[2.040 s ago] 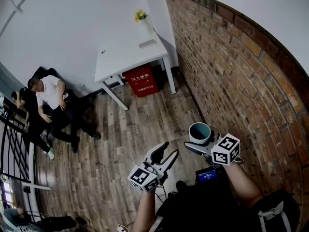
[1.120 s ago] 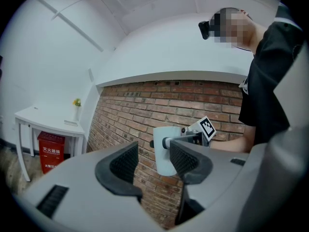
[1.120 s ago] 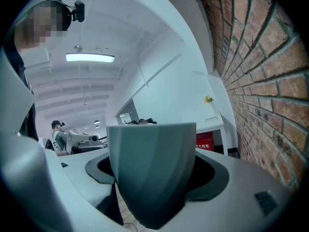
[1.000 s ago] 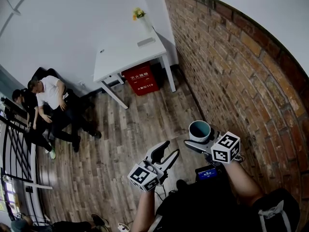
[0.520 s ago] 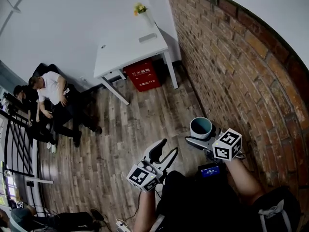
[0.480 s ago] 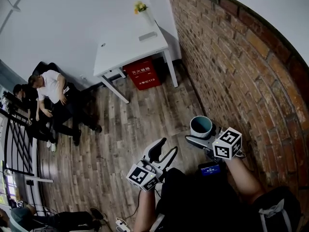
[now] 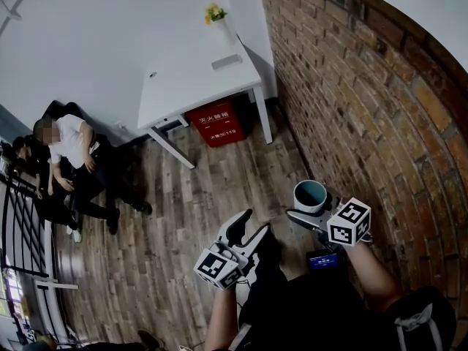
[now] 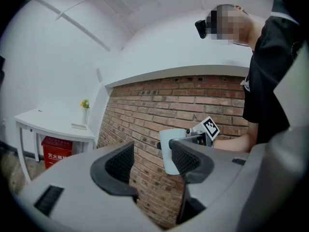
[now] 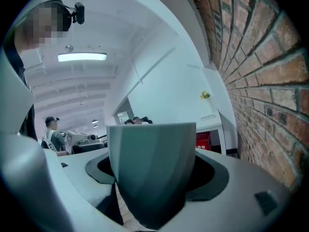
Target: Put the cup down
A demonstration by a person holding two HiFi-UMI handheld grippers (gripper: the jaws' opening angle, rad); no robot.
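Right tool (image 7: 308,210) clamped on pale tapered teal-lined cup (image 7: 310,194) — we hold it upright for carrying; left tool (image 7: 248,230) jaws apart, empty. White rectangular surface (image 7: 191,79) well apart — likely drop-off.

A cup (image 7: 310,194), pale outside and teal within, is showing against a red-brown brick wall (image 7: 380,108) with grey mortar lines. Black-and-white square markers are patterning the cubes of the left hand-held gripper (image 7: 257,221) and right hand-held gripper (image 7: 307,205). A white bench (image 7: 197,79), red box (image 7: 217,123), yellow flowers (image 7: 213,12) and brown plank floor (image 7: 190,218) are filling the background.
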